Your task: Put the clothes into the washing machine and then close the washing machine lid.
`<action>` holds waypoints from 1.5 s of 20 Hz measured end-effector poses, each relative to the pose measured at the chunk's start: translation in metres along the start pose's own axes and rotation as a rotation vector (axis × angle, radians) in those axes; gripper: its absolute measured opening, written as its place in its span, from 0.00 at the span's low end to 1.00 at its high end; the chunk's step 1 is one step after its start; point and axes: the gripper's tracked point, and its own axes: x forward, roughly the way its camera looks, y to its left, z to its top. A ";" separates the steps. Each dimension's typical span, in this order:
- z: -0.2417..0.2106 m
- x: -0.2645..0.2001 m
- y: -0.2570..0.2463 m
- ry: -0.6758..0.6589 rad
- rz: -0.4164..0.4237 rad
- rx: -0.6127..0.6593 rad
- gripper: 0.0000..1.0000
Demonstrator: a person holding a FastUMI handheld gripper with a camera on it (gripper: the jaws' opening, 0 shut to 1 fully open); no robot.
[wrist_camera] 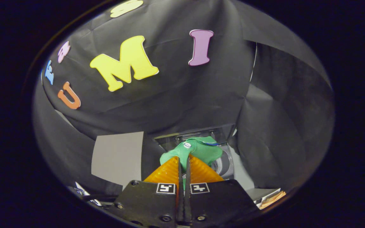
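My tongs point(184, 160) clamped on green garment point(198, 150), above the washing machine point(225, 164) opening. Lower fully inside before releasing, I judge.

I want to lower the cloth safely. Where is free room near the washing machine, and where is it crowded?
The gripper is shut on the green cloth. Free: the grey flat panel beside the fingers, and part of the grey round washing machine drum beyond. Crowded: the machine's opening, where the cloth hangs.

A staged recording booth hung with black cloth point(201, 95), with a small washing machine point(225, 164) at one o'clock just beyond the gripper's fingers point(169, 172).
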 end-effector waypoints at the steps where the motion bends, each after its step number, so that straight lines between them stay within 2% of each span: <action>1: 0.000 0.009 -0.004 0.012 0.015 -0.002 0.04; 7: -0.016 0.060 -0.022 0.067 0.028 -0.064 0.04; 20: -0.095 0.203 -0.066 0.169 0.022 -0.166 0.04; 30: -0.142 0.271 -0.074 0.184 0.025 -0.198 0.05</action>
